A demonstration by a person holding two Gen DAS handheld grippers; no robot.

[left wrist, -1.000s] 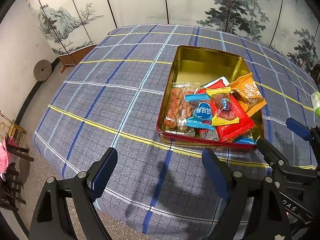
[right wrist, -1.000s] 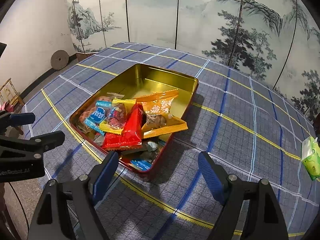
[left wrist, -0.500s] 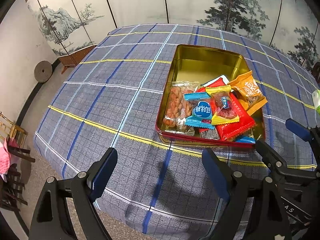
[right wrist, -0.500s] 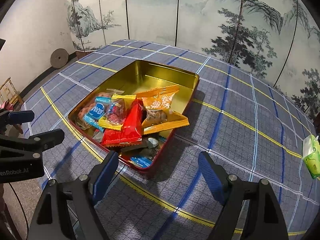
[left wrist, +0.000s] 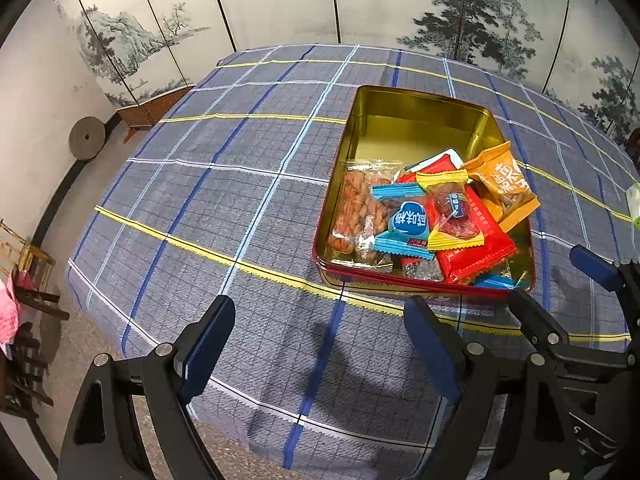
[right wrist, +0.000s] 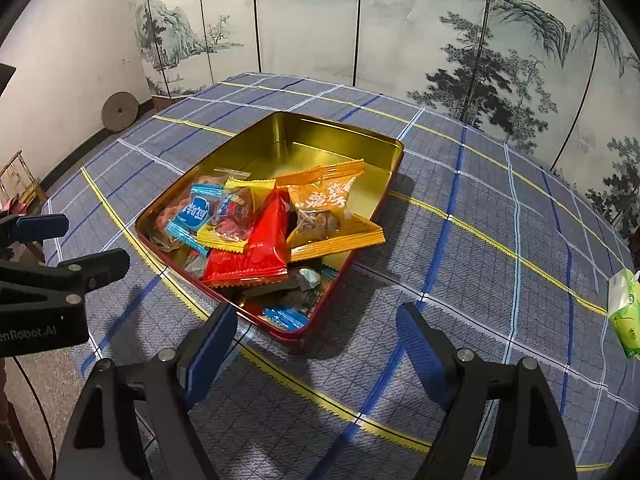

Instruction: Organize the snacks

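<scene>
A gold tin tray with a red rim (left wrist: 416, 120) (right wrist: 336, 140) sits on the blue plaid tablecloth. Its near half holds a pile of snack packets: a clear pack of fried twists (left wrist: 356, 208), a blue candy (left wrist: 404, 224) (right wrist: 192, 212), a yellow-ended candy (left wrist: 452, 208) (right wrist: 236, 216), a red packet (left wrist: 476, 244) (right wrist: 256, 248) and an orange packet (left wrist: 504, 184) (right wrist: 328, 212). My left gripper (left wrist: 320, 352) is open and empty, just short of the tray's near rim. My right gripper (right wrist: 316, 348) is open and empty at the tray's near corner; it also shows in the left wrist view (left wrist: 560, 300).
A green tissue pack (right wrist: 624, 308) lies on the cloth to the right of the tray. The left gripper shows at the left edge of the right wrist view (right wrist: 60, 264). A painted folding screen (right wrist: 360, 20) stands behind the table. The table edge drops off at the left.
Both views have shifted only slightly; the tray sits a touch nearer in the right wrist view. Both grippers stay open and empty.
</scene>
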